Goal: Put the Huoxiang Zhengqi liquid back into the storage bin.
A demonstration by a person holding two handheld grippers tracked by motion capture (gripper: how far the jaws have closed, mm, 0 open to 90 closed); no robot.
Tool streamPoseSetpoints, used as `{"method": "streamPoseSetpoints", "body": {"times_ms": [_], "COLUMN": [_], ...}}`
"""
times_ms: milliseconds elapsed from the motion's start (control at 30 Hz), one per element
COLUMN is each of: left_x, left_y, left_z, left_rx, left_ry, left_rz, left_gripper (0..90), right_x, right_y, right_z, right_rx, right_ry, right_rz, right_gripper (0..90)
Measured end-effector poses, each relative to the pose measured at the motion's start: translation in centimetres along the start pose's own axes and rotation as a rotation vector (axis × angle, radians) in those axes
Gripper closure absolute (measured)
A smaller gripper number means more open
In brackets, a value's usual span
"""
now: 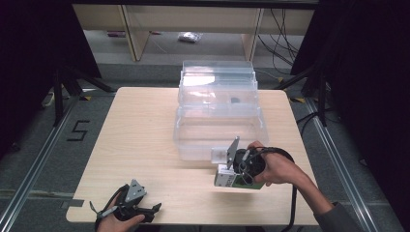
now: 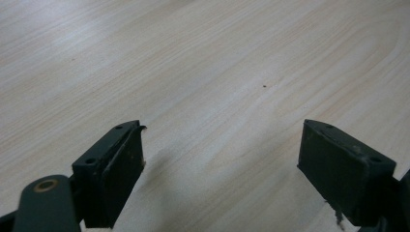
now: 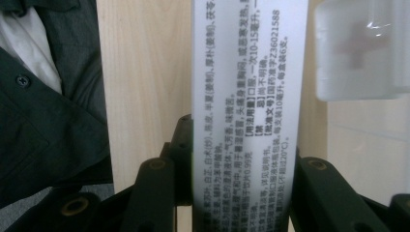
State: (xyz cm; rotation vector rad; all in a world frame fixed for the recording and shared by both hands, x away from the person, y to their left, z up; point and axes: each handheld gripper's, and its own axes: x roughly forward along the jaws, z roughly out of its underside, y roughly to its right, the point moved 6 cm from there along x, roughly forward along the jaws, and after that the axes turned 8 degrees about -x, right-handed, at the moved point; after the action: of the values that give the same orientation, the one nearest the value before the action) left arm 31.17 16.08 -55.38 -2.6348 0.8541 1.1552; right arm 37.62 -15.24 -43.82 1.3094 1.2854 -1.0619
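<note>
A: Now, item one: a small white cardboard medicine box (image 3: 249, 111) with a green end and dense black printed text on its long face. Location?

B: Lifted off the pale wood-grain desk (image 1: 140, 145), near its right front, just before the clear plastic stacked drawer unit (image 1: 217, 108). The right gripper (image 1: 231, 176) carries it, its fingers (image 3: 154, 193) pinching the box across its narrow sides.

A: Handling?

B: By the look of it, light and fairly stiff, though thin card should dent if squeezed hard. The smooth printed surface could slip, so a hold low on the two opposite narrow sides, as taken here, seems sound; the wide panels would probably bow inward.

A: Appearance?

B: A slim rectangular carton, clean edges, no visible crushing. It stands along the gripper's line in the right gripper view, the text running lengthwise.

A: Item two, the left gripper (image 1: 145, 212)?

B: At the desk's near left edge, fingers (image 2: 118, 169) spread wide, nothing between them, bare desk beneath.
</note>
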Motion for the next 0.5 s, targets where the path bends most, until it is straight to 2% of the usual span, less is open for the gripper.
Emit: {"method": "streamPoseSetpoints", "body": {"times_ms": [33,67,133,167,233,267,300,367,433,500], "left_x": [0.0,0.0,0.0,0.0,0.0,0.1,0.1,-0.1,0.0,0.0], "left_y": [0.0,0.0,0.0,-0.1,0.0,0.0,0.0,-0.1,-0.1,-0.1], "left_z": [0.0,0.0,0.0,0.0,0.0,0.0,0.0,0.0,0.0,0.1], "left_rx": [0.002,0.001,0.001,0.01,0.002,0.0,0.0,0.006,0.009,0.01], "left_ry": [-0.001,0.0,-0.001,-0.008,-0.001,0.006,0.006,-0.009,-0.002,-0.01], "left_rz": [-0.001,-0.001,0.003,-0.002,0.0,0.0,0.0,-0.001,-0.003,-0.002], "left_gripper": [15.7,15.7,15.7,15.7,15.7,15.7,15.7,15.7,15.7,15.7], "right_x": [-0.3,-0.4,-1.0,-1.3,-1.8,-2.2,-2.5,-2.8,-3.5,-3.8], "right_y": [0.1,0.5,0.8,1.0,1.3,1.9,2.0,2.4,2.3,2.8], "right_z": [0.1,0.0,0.0,0.1,0.1,0.0,0.1,0.0,0.1,0.0], "right_rx": [0.014,-0.012,-0.016,0.001,0.008,-0.021,-0.009,-0.024,0.035,-0.007], "right_ry": [-0.004,0.014,0.011,0.004,0.002,0.0,-0.009,-0.009,-0.014,-0.001], "right_rz": [0.002,0.01,0.011,0.016,0.026,0.04,0.043,0.048,0.045,0.044], "right_gripper": [64.8,64.8,64.8,64.8,64.8,64.8,64.8,64.8,65.0,65.0]}}
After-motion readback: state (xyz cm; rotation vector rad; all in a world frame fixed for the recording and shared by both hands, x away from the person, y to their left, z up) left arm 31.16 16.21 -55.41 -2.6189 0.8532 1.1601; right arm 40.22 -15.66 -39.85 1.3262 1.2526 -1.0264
